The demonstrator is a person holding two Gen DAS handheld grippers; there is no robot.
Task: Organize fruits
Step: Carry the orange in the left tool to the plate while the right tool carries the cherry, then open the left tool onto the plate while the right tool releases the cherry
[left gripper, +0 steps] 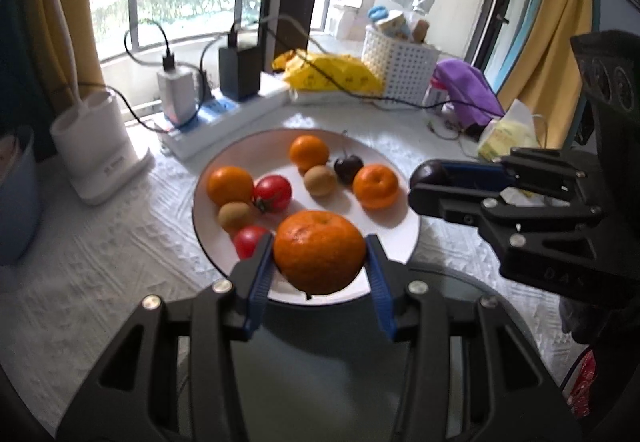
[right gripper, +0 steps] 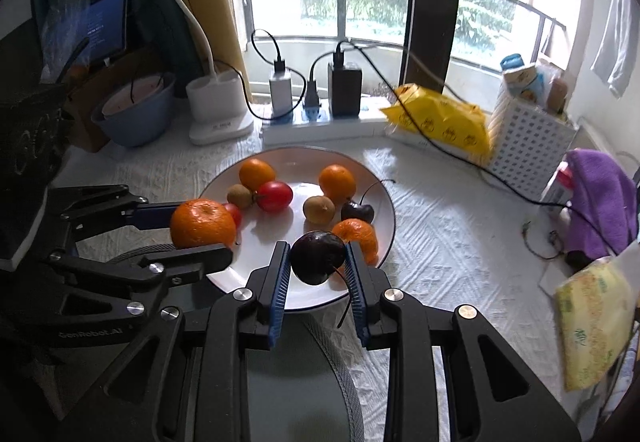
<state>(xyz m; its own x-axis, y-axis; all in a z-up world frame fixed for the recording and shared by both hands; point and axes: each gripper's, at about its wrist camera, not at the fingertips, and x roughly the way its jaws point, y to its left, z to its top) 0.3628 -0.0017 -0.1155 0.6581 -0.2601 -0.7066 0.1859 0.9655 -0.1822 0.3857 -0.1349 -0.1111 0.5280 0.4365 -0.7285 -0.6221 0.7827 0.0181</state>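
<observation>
Both grippers are mid-carry over the plate's near rim, the left gripper pinching an orange and the right gripper a cherry; next, each fruit likely needs lowering beside its kind and releasing.

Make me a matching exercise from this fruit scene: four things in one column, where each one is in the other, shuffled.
Things:
1. big orange
2. dark cherry
3. tomato
4. purple cloth

Places:
A. lying on the white plate
B. on the table beside the white basket
C. held in the left gripper
D. held in the right gripper

Pairs: 1-C, 2-D, 3-A, 4-B
</observation>
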